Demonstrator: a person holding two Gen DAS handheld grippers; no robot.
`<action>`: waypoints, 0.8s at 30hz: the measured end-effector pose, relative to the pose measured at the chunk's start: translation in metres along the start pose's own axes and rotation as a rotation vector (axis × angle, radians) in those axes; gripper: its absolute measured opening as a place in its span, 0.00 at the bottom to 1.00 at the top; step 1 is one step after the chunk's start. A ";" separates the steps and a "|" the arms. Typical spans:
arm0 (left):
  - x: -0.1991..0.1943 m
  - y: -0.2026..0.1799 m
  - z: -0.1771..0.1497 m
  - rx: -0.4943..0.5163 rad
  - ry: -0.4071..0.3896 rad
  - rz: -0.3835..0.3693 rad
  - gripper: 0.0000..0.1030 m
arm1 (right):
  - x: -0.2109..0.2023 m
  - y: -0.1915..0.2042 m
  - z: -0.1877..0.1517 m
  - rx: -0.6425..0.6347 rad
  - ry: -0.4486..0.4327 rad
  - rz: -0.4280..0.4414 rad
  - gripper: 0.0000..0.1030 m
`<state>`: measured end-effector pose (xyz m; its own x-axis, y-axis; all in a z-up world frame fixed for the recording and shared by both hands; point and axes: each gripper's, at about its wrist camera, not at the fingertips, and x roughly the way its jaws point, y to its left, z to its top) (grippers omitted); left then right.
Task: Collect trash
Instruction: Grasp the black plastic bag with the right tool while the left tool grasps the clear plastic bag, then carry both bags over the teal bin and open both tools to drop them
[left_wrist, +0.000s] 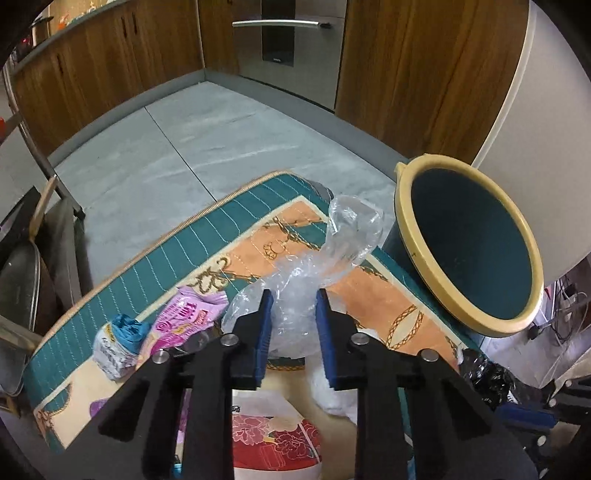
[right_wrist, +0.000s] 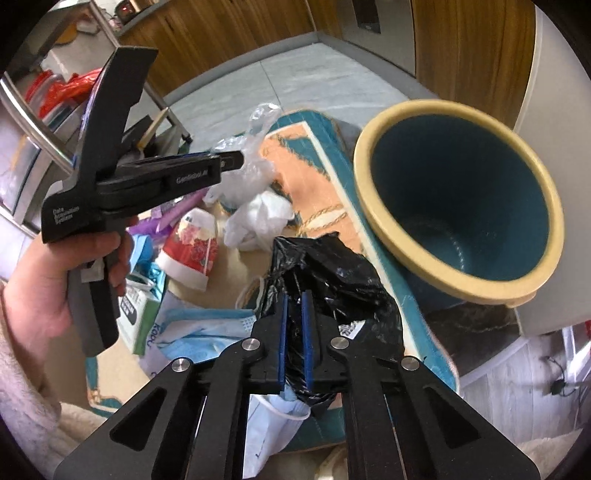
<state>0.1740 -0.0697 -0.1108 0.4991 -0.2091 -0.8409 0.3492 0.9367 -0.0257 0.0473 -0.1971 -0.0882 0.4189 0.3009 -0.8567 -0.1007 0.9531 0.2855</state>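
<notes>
Trash is lying scattered across the patterned mat (left_wrist: 236, 236) on the floor, with the teal bucket (right_wrist: 461, 199) standing at the mat's edge, mouth tilted toward us. Left gripper (left_wrist: 294, 325) is pinching a clear plastic bag (left_wrist: 332, 243), jaws narrow with the crinkled film bunched between the blue pads; the bag's loose end is sticking up above them. Right gripper (right_wrist: 294, 332) is clamping down nearly shut on a crumpled black plastic bag (right_wrist: 332, 273), just beside the bucket. Both are angling steeply downward at the pile.

Still waiting on the mat: a purple wrapper (left_wrist: 188, 314), a red-and-white floral packet (right_wrist: 192, 247), a white crumpled bag (right_wrist: 258, 218) and a blue face mask (right_wrist: 207, 325).

Now, doing this well looks like a matter of checking each pinch before lifting, since thin film is slippery and could slide out of the pads. Lifting straight and clear of the mask loops should avoid dragging neighbours along. Carrying each bag right over the cream rim (right_wrist: 373, 206) before opening seems wise, because light plastic may drift and land outside.
</notes>
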 end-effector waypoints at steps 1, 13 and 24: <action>-0.004 0.000 0.001 -0.005 -0.010 -0.004 0.19 | -0.003 0.000 0.002 -0.002 -0.015 0.000 0.08; -0.079 -0.005 0.029 -0.014 -0.223 0.015 0.17 | -0.053 0.007 0.030 -0.052 -0.256 0.022 0.06; -0.127 -0.035 0.054 0.020 -0.370 -0.060 0.17 | -0.144 -0.023 0.078 -0.086 -0.481 -0.007 0.05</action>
<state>0.1412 -0.0910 0.0261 0.7287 -0.3540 -0.5863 0.4000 0.9148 -0.0552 0.0593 -0.2651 0.0624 0.7870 0.2640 -0.5575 -0.1621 0.9605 0.2260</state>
